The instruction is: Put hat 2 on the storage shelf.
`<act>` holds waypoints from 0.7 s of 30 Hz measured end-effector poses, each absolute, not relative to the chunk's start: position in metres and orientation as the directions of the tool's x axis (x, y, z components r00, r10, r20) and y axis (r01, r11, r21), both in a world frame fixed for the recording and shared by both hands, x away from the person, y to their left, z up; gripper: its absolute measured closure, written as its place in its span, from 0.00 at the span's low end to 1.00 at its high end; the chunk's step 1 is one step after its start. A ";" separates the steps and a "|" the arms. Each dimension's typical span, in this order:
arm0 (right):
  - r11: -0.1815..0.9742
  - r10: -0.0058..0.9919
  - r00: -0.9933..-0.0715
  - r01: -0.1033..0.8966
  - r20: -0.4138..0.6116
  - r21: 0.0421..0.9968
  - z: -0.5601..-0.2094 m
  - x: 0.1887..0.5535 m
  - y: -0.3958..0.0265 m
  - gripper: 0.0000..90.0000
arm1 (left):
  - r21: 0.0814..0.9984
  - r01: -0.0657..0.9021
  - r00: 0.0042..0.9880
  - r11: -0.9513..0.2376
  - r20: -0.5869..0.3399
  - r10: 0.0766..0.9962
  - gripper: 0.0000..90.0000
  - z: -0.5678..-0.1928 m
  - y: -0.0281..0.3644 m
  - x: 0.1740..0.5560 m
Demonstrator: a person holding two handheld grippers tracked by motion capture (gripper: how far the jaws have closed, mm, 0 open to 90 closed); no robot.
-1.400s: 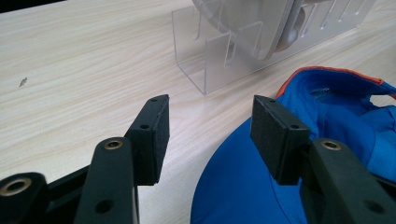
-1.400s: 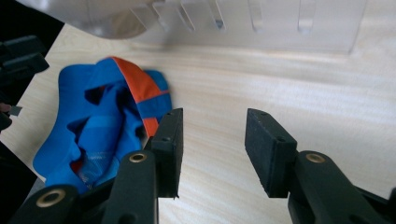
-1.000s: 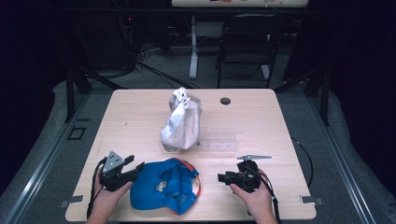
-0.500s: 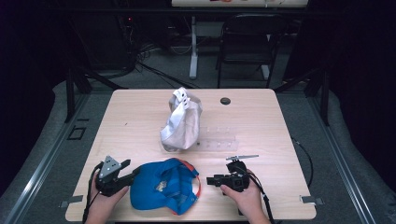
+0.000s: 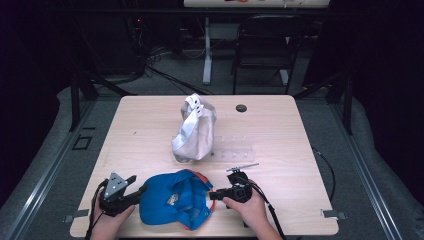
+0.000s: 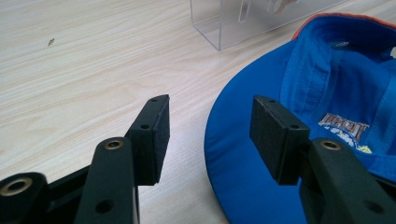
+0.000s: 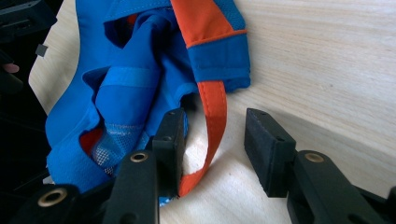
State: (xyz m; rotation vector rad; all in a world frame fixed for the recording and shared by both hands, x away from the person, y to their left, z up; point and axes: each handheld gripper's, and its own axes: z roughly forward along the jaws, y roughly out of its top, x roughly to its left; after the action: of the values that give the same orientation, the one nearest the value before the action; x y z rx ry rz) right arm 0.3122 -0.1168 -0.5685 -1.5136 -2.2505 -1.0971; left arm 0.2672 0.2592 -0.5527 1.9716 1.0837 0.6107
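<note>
**Two open grippers flank a blue cap at the table's near edge**

At the near edge of the wooden table point(image 5: 150, 125), the person's left hand point(image 5: 107, 220) holds the left gripper point(image 6: 208, 126) low and pointed right, at the cap's brim. Its jaws are spread; the brim's rim lies between and under them, and nothing is pinched. The right hand point(image 5: 250, 207) holds the right gripper point(image 7: 215, 140) pointed left at the cap's back. Its jaws are spread too, either side of the orange strap point(image 7: 212, 112), which hangs loose in the gap.

The blue cap point(image 5: 175, 197) lies upside down between the two grippers, its inside showing (orange trim along the back edge). A sewn label point(image 6: 345, 123) sits inside; its lettering is too blurred to read.

Just beyond the cap is a clear plastic box point(image 5: 232, 147), and against its left end a crumpled white cap point(image 5: 195, 132). Farther back, near the far edge, lies a small dark round thing point(image 5: 241, 108).
</note>
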 end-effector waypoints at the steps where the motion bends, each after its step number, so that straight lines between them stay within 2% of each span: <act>1: 0.193 0.706 -0.448 0.867 0.548 0.459 -0.569 0.312 -0.117 0.65 | 0.818 0.474 0.519 -0.324 0.037 0.854 0.54 -0.553 0.259 0.267; 12: 0.231 0.640 -0.453 0.884 0.620 0.407 -0.575 0.315 -0.110 0.68 | 0.813 0.475 0.522 -0.338 0.049 0.852 0.54 -0.553 0.258 0.266; 14: 0.233 0.608 -0.447 0.890 0.656 0.391 -0.574 0.317 -0.114 0.73 | 0.814 0.470 0.525 -0.341 0.053 0.850 0.54 -0.554 0.258 0.266; 21: 0.209 0.599 -0.419 0.905 0.683 0.371 -0.572 0.316 -0.115 0.85 | 0.819 0.466 0.520 -0.335 0.053 0.853 0.54 -0.554 0.259 0.266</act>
State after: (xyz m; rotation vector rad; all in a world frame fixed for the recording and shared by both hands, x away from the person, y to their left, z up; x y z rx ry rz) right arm 0.3158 -0.1151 -0.5721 -1.3978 -2.0987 -1.0642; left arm 0.2658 0.2586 -0.5537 1.9777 1.0747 0.6269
